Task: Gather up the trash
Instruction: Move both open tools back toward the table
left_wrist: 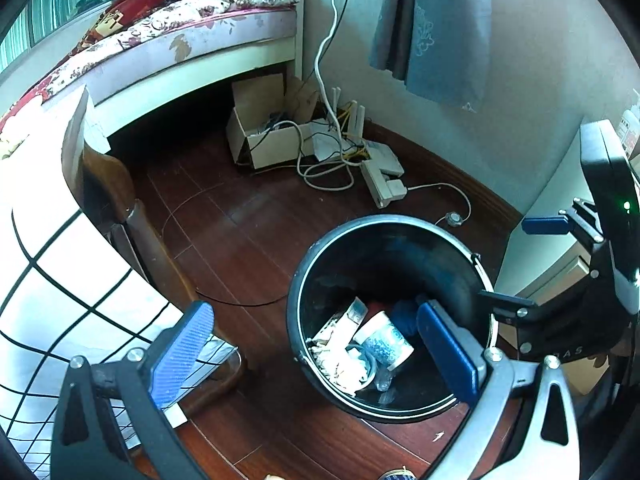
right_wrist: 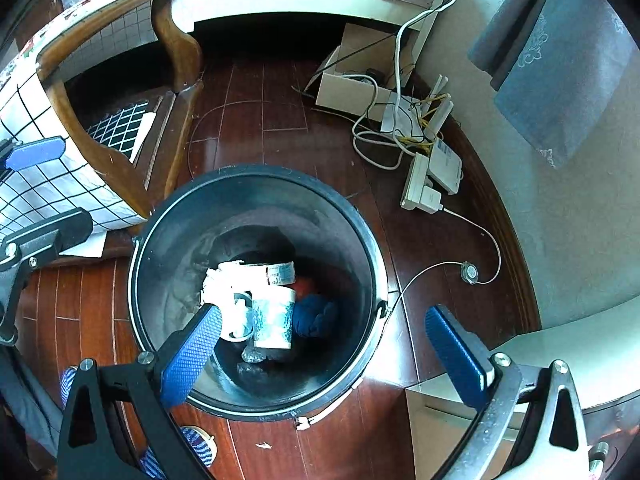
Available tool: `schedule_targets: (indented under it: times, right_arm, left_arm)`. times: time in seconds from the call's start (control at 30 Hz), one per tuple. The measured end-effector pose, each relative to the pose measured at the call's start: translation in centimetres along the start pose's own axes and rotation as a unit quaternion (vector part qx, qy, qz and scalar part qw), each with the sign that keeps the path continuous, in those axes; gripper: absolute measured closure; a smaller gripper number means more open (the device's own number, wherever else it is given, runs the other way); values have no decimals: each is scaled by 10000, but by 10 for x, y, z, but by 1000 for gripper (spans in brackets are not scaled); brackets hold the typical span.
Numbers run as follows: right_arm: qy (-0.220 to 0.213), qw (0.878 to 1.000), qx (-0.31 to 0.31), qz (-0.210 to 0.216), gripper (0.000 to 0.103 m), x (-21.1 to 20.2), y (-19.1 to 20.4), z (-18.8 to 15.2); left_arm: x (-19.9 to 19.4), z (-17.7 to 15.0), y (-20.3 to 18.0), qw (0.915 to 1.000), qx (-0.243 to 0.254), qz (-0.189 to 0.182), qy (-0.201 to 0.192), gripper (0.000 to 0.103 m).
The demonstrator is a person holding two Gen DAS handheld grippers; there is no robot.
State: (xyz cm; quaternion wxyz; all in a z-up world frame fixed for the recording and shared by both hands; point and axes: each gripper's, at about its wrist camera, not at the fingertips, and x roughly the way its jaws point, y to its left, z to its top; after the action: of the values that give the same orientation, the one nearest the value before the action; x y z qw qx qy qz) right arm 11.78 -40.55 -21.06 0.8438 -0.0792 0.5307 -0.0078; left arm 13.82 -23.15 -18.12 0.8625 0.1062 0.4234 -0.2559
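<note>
A black round bin stands on the dark wood floor, seen from above in both views. In it lie a paper cup with a blue pattern, crumpled white paper and a dark blue bundle. My left gripper hangs open over the bin's near left side with nothing between its blue pads. My right gripper is open above the bin too, its left pad over the rim and the cup between the fingers far below. Each gripper shows in the other's view, the right gripper and the left gripper.
A wooden table with a black-checked white cloth stands left of the bin. A white cabinet is on the right. Behind lie a cardboard box, tangled cables and a power strip. A bed fills the back. A striped slipper is near the bin.
</note>
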Motion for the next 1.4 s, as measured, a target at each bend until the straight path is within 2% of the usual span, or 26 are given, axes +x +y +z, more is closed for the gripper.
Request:
schedule_targets:
  times: [0.77,1.1,1.4]
  right_arm:
    - [-891,9958,200,93,1,-58,10,10]
    - [-1328,9908,128,210,1,-85,34,32]
    - [-1579,9864,-214,401,1,-100,75,53]
  left_arm:
    - [-55,11,2,9978,34,412,-523,1]
    - [-90,12,30,9931,-187,757,-877,1]
    - [-120,4,68,9860,-547,1104,-1122,1]
